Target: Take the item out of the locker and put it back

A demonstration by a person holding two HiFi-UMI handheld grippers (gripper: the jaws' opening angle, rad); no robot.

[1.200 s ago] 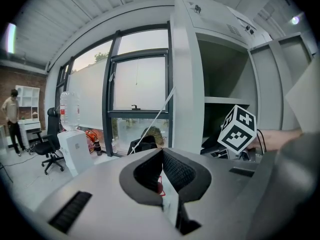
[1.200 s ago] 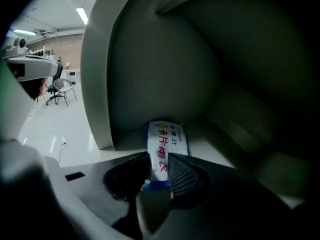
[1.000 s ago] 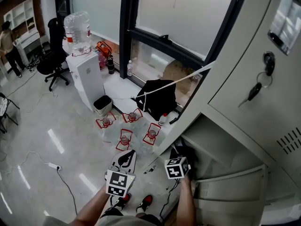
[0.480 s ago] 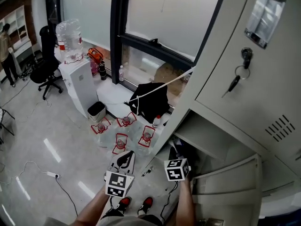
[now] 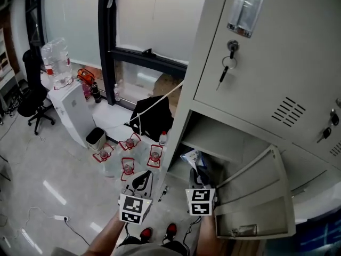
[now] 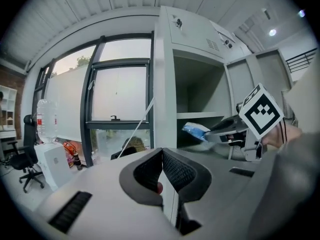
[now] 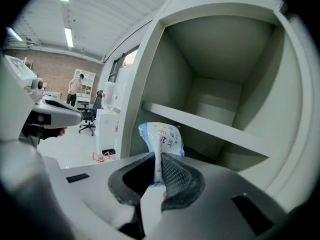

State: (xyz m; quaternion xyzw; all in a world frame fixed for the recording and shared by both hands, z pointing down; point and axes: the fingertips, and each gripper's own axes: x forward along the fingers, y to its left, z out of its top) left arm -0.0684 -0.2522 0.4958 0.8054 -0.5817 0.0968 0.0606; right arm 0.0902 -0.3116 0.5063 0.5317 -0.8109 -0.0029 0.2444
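The grey locker (image 5: 250, 84) has one compartment (image 5: 213, 143) open, with its door (image 5: 256, 196) swung down and out to the right. My right gripper (image 5: 198, 176) is shut on a blue-and-white packet (image 5: 192, 158) at the compartment's mouth. In the right gripper view the packet (image 7: 161, 139) stands up out of the right gripper (image 7: 159, 160), before a bare shelf (image 7: 200, 125). My left gripper (image 5: 141, 183) hangs left of the locker, shut with nothing in it (image 6: 161, 170). From the left gripper view the packet (image 6: 196, 130) shows at the locker's edge.
Several water bottles with red handles (image 5: 128, 154) stand on the floor left of the locker, beside a black bag (image 5: 152, 119) and a small bin (image 5: 96, 138). A water dispenser (image 5: 69, 108) and an office chair (image 5: 32, 101) are further left. A key (image 5: 228, 63) hangs in the upper door.
The head view has swung right and up, so more of the locker and its open door shows. The packet now shows ahead of the right gripper. Both grippers keep about the same places.
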